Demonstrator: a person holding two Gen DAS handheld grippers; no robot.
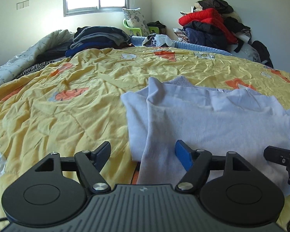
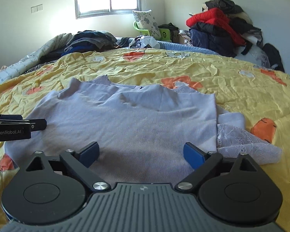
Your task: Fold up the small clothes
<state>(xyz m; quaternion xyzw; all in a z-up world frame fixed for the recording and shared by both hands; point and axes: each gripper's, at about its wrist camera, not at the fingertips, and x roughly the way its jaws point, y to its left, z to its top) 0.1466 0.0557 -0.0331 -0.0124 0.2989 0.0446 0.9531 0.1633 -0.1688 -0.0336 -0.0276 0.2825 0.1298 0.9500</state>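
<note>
Right wrist view: one pale lilac garment [image 2: 137, 119] lies partly folded on the yellow flowered quilt [image 2: 232, 81] covering the bed, with a lace part [image 2: 247, 147] sticking out at its right side. The right gripper [image 2: 141, 154] hovers over the garment's near edge, jaws spread wide and holding nothing. The left gripper [image 1: 143, 152] sits at the garment's left edge, jaws likewise released. Two clothes heaps show beyond: a dark folded stack [image 2: 90, 38] and a pile with a red jacket [image 2: 212, 21].
</note>
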